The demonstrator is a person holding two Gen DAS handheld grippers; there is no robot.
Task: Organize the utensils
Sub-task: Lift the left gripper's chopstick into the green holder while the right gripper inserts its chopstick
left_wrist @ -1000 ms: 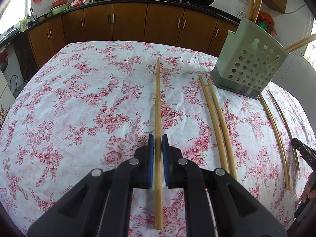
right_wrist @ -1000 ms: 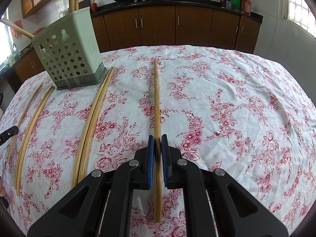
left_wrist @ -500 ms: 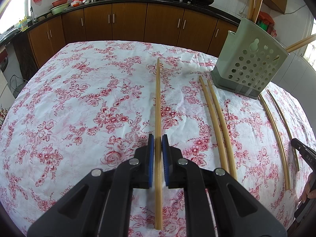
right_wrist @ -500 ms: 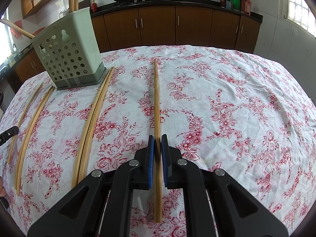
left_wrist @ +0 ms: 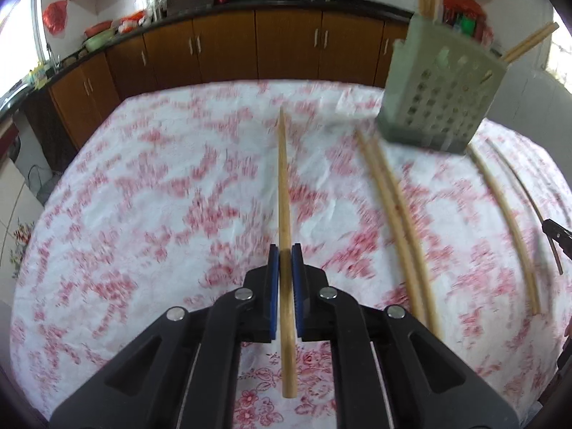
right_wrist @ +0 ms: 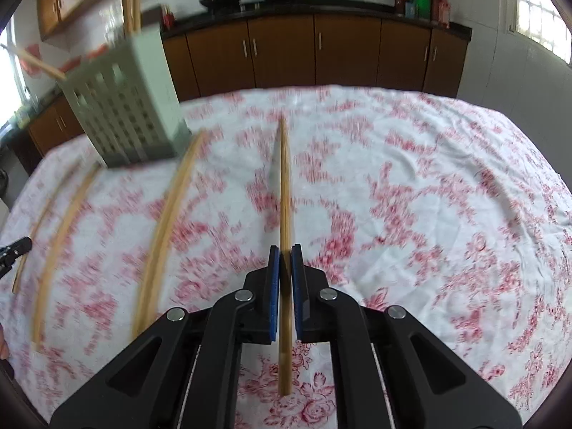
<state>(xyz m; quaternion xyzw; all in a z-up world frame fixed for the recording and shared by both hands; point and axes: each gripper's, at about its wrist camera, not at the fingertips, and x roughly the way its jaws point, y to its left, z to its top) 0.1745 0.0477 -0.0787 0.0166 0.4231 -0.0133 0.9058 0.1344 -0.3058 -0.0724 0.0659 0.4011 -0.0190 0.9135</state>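
My left gripper (left_wrist: 285,250) is shut on a long bamboo chopstick (left_wrist: 283,186), held above the floral tablecloth (left_wrist: 143,214). My right gripper (right_wrist: 285,252) is shut on another chopstick (right_wrist: 284,186), also raised off the cloth (right_wrist: 429,196). A green perforated utensil holder (left_wrist: 439,96) with chopsticks standing in it sits at the back right in the left wrist view, and it also shows at the back left in the right wrist view (right_wrist: 125,111). Loose chopsticks (left_wrist: 397,214) lie on the cloth between the two grippers, and they also show in the right wrist view (right_wrist: 168,228).
Two more chopsticks (left_wrist: 507,221) lie right of the holder in the left wrist view, and they show in the right wrist view (right_wrist: 60,243) too. Brown kitchen cabinets (left_wrist: 286,50) run behind the table. Both views are motion-blurred.
Both grippers have lifted with their chopsticks off the cloth. The table now looks lower and farther, and the views are blurred by the motion.
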